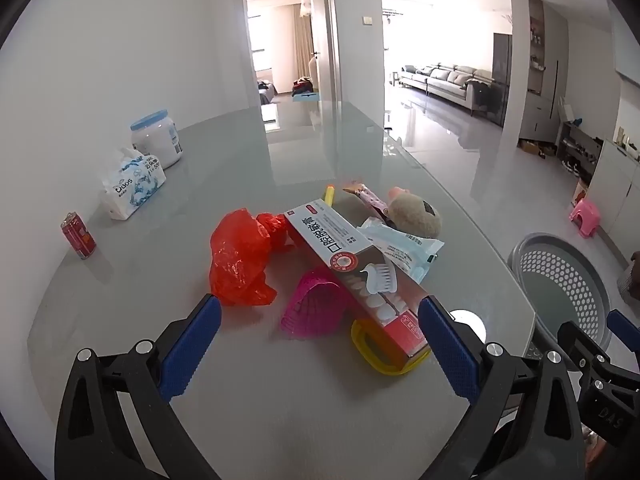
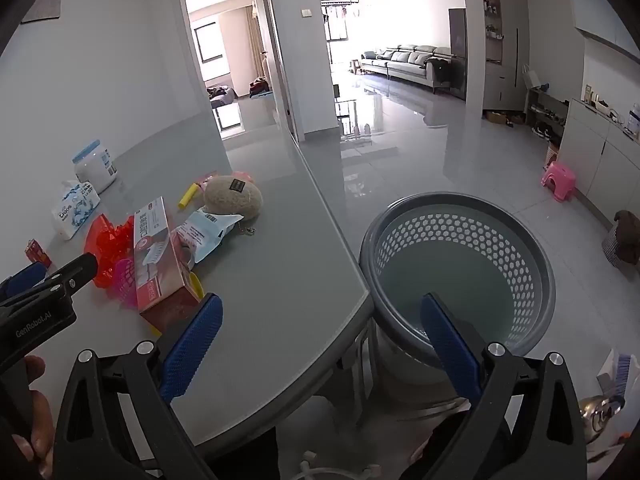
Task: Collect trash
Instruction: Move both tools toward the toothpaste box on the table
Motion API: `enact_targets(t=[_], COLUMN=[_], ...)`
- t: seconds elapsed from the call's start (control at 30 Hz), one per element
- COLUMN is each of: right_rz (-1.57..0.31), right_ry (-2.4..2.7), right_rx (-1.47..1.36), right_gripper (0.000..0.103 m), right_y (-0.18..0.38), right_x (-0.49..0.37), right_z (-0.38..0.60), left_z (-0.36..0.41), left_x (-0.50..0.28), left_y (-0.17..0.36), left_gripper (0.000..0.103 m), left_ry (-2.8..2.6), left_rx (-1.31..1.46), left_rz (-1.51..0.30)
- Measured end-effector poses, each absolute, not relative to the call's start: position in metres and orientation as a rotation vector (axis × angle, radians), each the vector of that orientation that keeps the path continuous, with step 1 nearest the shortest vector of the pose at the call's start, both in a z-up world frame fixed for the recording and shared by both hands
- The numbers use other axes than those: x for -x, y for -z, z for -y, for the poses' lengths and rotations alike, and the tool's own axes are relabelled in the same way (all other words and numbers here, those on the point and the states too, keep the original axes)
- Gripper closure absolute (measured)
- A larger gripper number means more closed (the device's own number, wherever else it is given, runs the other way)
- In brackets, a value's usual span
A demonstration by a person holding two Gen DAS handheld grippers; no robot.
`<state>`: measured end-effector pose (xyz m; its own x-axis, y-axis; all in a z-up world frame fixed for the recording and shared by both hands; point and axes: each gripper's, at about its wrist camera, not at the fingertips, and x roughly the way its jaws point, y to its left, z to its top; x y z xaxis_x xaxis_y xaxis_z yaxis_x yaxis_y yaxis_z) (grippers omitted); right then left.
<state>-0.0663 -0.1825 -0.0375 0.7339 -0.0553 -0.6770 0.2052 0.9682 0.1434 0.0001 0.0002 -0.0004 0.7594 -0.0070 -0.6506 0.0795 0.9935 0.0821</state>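
On the pale grey table [image 1: 280,412], going left to right: a crumpled red plastic bag [image 1: 240,258], a pink mesh scoop [image 1: 314,308], then a long toothpaste carton [image 1: 356,272], its long axis running away from the left gripper [image 1: 320,340], whose jaws gape wide and empty just short of its near end. The right gripper [image 2: 320,336], equally wide and empty, hangs over the table's edge beside the grey perforated bin [image 2: 460,276], so the left looks nearer the trash.

Yellow ring thing [image 1: 380,354] mostly under toothpaste box [image 1: 360,272], shape unclear. Pink mesh thing [image 1: 310,308] partly behind box too. Snack wrapper [image 1: 370,196] half behind plush ball [image 1: 418,216]. Small print on wipes pack [image 1: 404,250] too tiny to read. Basket [image 2: 460,208] bottom behind right gripper finger [image 2: 450,342]. Person's hand [image 2: 34,408] cut off at pic edge.
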Motion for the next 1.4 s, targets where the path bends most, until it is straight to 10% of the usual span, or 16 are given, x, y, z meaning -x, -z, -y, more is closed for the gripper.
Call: enact_targets(t=[1.4], right_rz=[-0.712], right_ry=[0.150], right_rx=[-0.223], right_gripper=[0.008], right_y=[0.031], right_x=[0.077], right_z=[0.187], left_z=[0.003], left_x=[0.009], left_y=[-0.001], left_gripper=[0.006], left_ry=[0.041], left_rx=[-0.119], left_rz=[-0.694])
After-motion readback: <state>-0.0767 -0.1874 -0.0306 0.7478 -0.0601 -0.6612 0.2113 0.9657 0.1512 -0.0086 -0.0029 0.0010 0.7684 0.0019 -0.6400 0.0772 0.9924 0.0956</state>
